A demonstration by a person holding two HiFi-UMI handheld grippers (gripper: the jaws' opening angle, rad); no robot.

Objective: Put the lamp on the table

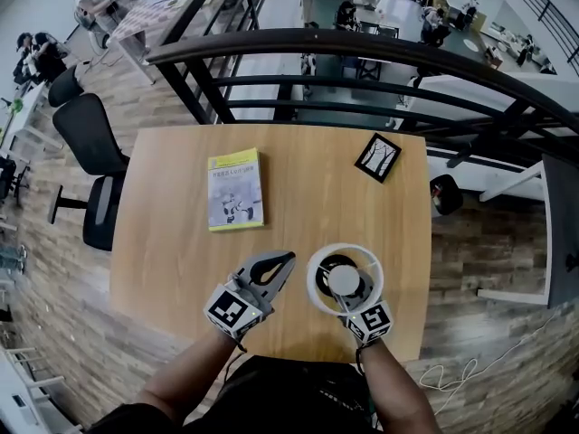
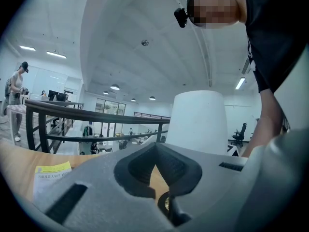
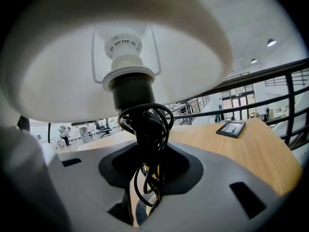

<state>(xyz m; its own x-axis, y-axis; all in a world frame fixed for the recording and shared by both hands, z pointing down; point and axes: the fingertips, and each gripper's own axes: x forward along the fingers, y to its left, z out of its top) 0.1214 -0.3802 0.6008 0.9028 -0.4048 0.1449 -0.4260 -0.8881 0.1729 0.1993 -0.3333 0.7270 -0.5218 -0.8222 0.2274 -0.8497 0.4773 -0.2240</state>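
Observation:
A white lamp [image 1: 344, 280], seen from above as a round shade, hangs over the near right part of the wooden table [image 1: 181, 260]. My right gripper [image 1: 355, 307] is shut on its dark stem under the shade. In the right gripper view the shade [image 3: 72, 57] fills the top, and a black cord is coiled round the stem between the jaws of my right gripper [image 3: 145, 163]. The lamp's foot is hidden. My left gripper [image 1: 282, 262] hovers just left of the lamp, shut and empty. In the left gripper view the shade [image 2: 199, 120] stands beyond my left gripper [image 2: 155, 151].
A yellow-edged book [image 1: 235, 190] lies flat at the table's middle left. A small black picture frame [image 1: 377, 156] lies at the far right. A dark metal railing [image 1: 362, 48] runs behind the table. A black office chair [image 1: 90, 143] stands at its left.

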